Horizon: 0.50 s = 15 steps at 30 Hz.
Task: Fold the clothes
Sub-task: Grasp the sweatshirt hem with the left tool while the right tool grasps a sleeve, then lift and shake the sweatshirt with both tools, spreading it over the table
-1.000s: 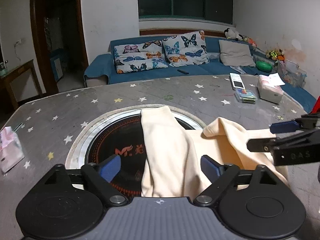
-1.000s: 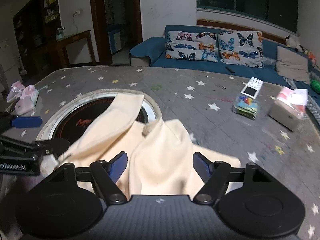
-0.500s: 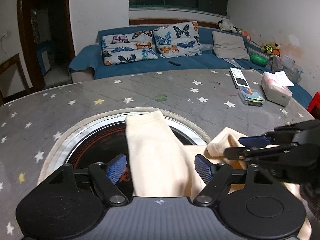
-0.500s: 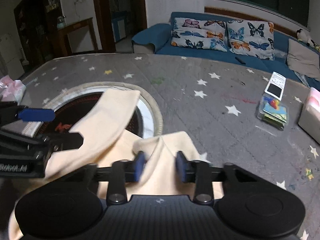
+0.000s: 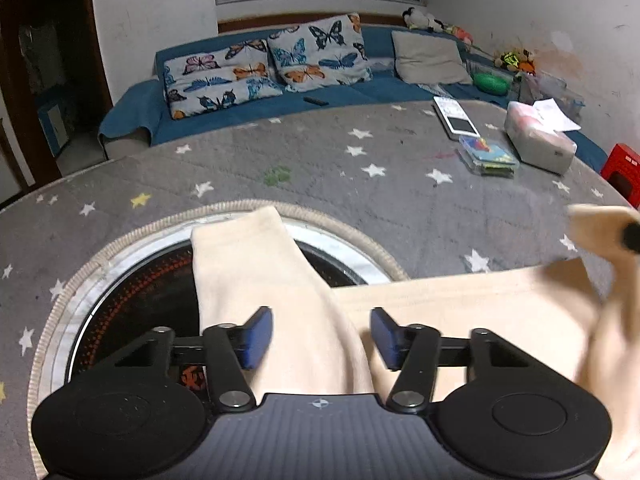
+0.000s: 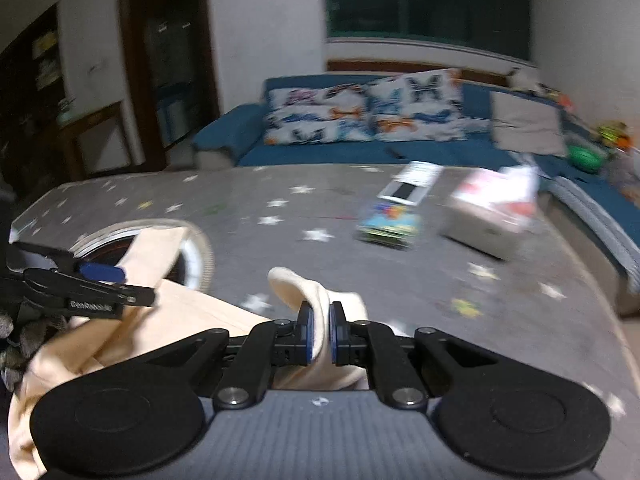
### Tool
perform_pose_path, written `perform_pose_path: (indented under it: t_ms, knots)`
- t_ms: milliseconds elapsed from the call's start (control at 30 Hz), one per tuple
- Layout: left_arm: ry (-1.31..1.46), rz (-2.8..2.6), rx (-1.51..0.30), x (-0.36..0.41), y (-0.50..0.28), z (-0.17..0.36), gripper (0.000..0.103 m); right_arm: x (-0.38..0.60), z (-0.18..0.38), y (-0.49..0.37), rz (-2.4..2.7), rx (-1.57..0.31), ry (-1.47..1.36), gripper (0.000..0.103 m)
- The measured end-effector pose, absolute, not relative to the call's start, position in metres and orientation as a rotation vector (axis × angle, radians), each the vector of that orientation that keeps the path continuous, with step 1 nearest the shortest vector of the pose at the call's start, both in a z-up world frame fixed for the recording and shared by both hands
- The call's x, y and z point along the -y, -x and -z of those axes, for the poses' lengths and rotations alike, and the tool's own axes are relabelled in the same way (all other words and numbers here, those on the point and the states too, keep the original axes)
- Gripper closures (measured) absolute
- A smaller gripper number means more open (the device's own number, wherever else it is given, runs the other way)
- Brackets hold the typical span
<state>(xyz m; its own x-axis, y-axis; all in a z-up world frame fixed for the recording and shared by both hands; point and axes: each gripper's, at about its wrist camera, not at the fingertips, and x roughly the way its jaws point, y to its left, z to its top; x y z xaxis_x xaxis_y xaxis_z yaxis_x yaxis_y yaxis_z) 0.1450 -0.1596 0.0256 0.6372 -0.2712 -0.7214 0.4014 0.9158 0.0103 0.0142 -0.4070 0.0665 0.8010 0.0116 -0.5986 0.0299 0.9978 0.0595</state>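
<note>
A cream garment (image 5: 280, 280) lies across the grey star-patterned table (image 5: 340, 168), one part stretched over the round black inset (image 5: 140, 300). My left gripper (image 5: 321, 336) is open, its blue pads on either side of the cloth without pinching it. My right gripper (image 6: 319, 334) is shut on a fold of the cream garment (image 6: 316, 304) and holds it lifted and pulled to the right. The left gripper also shows in the right wrist view (image 6: 100, 284), at the left. The right gripper's tip shows in the left wrist view (image 5: 630, 236) at the right edge.
A white phone box (image 5: 456, 118), a colourful card case (image 5: 488, 156) and a tissue pack (image 5: 538, 142) sit at the table's far right. A red box (image 5: 622, 172) stands past the right edge. A blue sofa (image 5: 280, 76) with butterfly cushions lies behind.
My right gripper has shut on the garment's fold and pulled it up and to the right. My left gripper's jaws have narrowed around the cloth but stay open.
</note>
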Motion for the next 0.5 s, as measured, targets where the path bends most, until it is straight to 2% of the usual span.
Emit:
perform_pose_path:
  t_ms: [100,200,233,367,500]
  knots:
    - [-0.191,0.379,-0.796,0.158,-0.144,-0.021,0.058,0.433,-0.066,0.017,0.098,-0.64,-0.108,0.096]
    - [-0.208,0.376,-0.779,0.158,-0.142,-0.021,0.072,0.455,-0.059,0.046,0.177,-0.665,-0.156,0.096]
    - [-0.211,0.376,-0.777,0.158,-0.141,-0.021,0.079,0.46,-0.055,0.052,0.196,-0.678,-0.17,0.096]
    - [-0.195,0.363,-0.763,0.154,-0.138,-0.025,0.095,0.474,-0.038,0.072,0.246,-0.721,-0.227,0.096]
    - [-0.163,0.327,-0.736,0.141,-0.129,-0.034,0.097,0.474,-0.031,0.076,0.26,-0.735,-0.248,0.094]
